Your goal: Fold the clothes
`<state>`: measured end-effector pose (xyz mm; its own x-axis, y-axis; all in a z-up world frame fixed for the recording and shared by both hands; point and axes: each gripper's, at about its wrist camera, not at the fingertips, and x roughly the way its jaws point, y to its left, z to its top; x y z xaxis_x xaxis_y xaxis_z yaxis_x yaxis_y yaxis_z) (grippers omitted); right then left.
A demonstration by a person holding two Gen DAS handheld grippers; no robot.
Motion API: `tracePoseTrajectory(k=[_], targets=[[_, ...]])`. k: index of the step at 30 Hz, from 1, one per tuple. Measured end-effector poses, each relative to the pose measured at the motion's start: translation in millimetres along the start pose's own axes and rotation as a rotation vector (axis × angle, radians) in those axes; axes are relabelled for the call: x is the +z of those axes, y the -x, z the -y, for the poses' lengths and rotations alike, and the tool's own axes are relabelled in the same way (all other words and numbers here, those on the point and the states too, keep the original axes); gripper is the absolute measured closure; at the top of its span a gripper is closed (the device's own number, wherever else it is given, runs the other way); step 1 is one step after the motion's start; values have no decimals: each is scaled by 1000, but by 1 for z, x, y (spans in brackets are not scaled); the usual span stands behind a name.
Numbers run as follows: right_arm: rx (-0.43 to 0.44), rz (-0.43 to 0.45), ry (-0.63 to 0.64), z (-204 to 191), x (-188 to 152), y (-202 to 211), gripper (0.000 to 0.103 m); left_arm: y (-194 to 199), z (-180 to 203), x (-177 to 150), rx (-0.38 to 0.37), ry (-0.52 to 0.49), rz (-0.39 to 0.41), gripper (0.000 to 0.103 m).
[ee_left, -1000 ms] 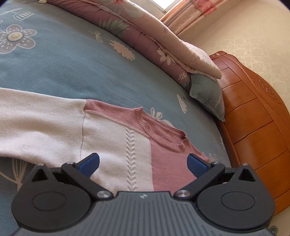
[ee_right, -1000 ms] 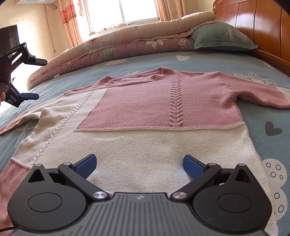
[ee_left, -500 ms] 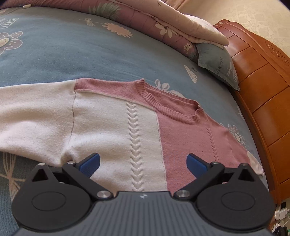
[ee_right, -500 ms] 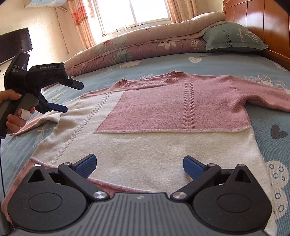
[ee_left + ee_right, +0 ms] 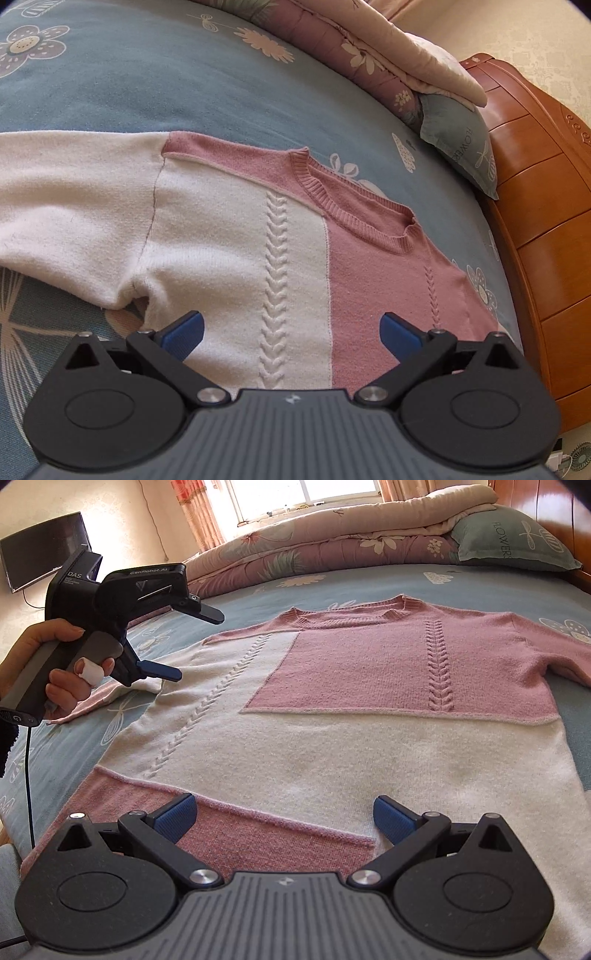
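Currently:
Sweater [image 5: 369, 746]: lying flat, awaiting folding.
Left gripper [image 5: 192, 642]: hovering agape, nearing armpit.
Right gripper [image 5: 282, 818]: gaping, approaching hem.

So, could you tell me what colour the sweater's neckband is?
Pink ribbed knit neckband, clearest in the left wrist view.

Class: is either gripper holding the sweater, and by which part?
Neither: left gripper and right gripper are open above the flat sweater.

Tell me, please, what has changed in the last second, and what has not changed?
The left gripper came in from the left edge toward the sweater's armpit beside its cream sleeve; the right gripper backed toward the hem. Nothing was grasped or released. Both grippers stay open, and the sweater still lies flat on the bed.
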<state>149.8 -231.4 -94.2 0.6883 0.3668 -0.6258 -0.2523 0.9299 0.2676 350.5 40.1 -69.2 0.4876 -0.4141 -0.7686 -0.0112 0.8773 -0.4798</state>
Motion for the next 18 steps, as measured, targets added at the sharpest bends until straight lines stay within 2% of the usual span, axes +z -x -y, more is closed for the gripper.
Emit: tracePoseTrajectory(k=[4, 6, 10, 16, 18], targets=[[-15, -5, 27, -3, -1, -1, 0, -6, -10, -7, 36, 20, 6, 2], [-20, -4, 39, -4, -2, -2, 0, -1, -10, -1, 9, 45, 0, 2], [-26, -3, 47, -5, -2, -3, 0, 3, -2, 19, -28, 70, 45, 2], [-21, 0, 44, -4, -2, -2, 0, -37, -14, 42, 30, 132, 22, 2], [-21, 1, 46, -4, -3, -2, 0, -39, -17, 51, 31, 155, 69, 2]])
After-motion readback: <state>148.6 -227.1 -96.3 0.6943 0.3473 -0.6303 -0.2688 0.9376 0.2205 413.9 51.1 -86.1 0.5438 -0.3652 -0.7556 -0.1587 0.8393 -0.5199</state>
